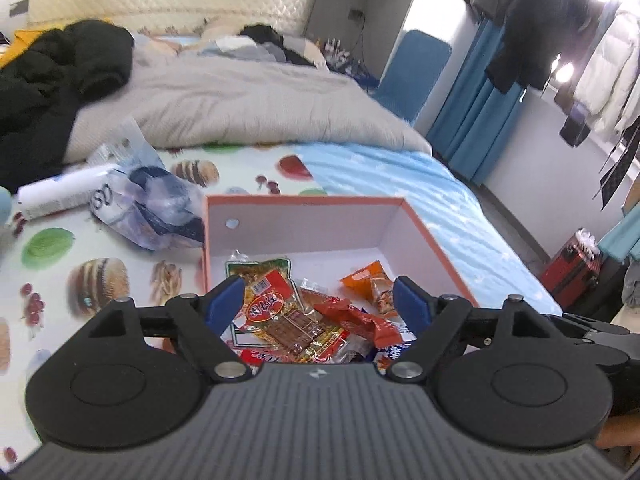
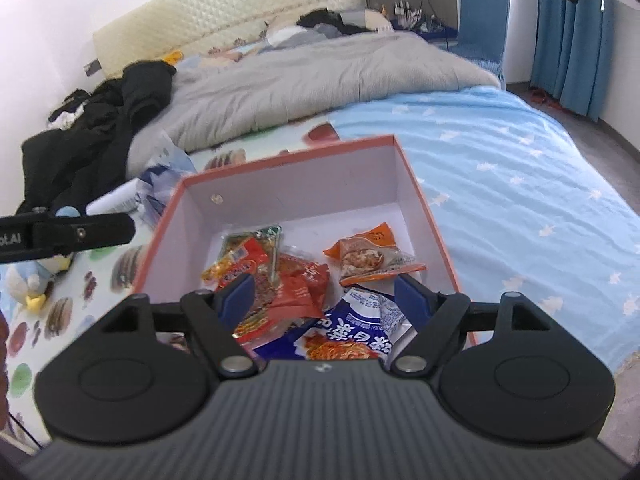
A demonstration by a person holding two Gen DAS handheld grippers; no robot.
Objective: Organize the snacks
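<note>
**Loose packets, soft bed, open jaws**

Left wrist view: the left hand-held gripper (image 1: pixel 320 304) stands wide and holds nothing, poised over the near end of the box (image 1: pixel 436 236), which sits on the bed (image 1: pixel 360 168). The snacks (image 1: pixel 304 320) lie heaped in that near end, and the far half of the box is bare. A crumpled bag (image 1: pixel 152 208) and a white tube (image 1: pixel 60 192) lie outside, just beside the box's left wall. A sideways reach for them could, I judge, nudge that wall and slide the box on the soft bedding.

Right wrist view: the right hand-held gripper (image 2: pixel 326 294) is also wide and empty, above a blue packet (image 2: pixel 352 328) and a red packet (image 2: pixel 296 292). The packets overlap, so a closing grip may catch two, or slip off the glossy film. The other gripper's finger shows at the left edge, so the two could collide over the box.
</note>
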